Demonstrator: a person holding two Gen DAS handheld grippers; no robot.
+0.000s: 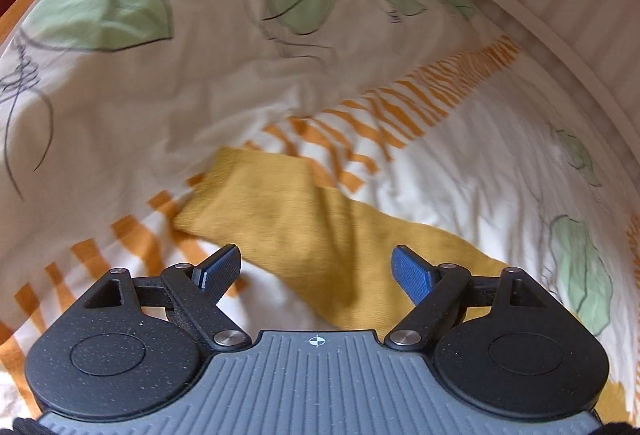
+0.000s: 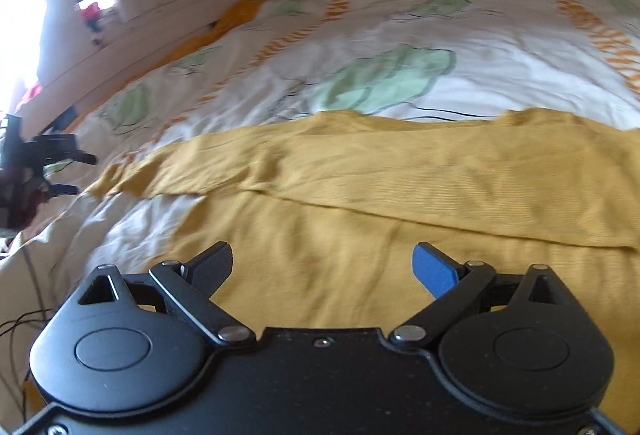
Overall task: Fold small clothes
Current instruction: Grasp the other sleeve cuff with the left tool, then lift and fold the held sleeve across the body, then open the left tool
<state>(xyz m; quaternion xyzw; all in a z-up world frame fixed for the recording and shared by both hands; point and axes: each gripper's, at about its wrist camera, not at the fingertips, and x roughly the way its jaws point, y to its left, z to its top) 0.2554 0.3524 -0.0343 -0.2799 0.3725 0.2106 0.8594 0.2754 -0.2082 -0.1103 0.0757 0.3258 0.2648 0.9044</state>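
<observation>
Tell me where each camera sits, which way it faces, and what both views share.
Left wrist: on the left gripper, tilted down at a mustard sleeve on the bedspread; open fingers show.
Right wrist: on the right gripper, facing across the mustard garment toward the wall; open fingers show.
Shared: garment, bedspread.

No legible text, brand or number in either view; sole sign, a white crosshair mark [image 1: 316, 341], near the grey ribbed gripper body's [image 1: 320, 387] front edge
</observation>
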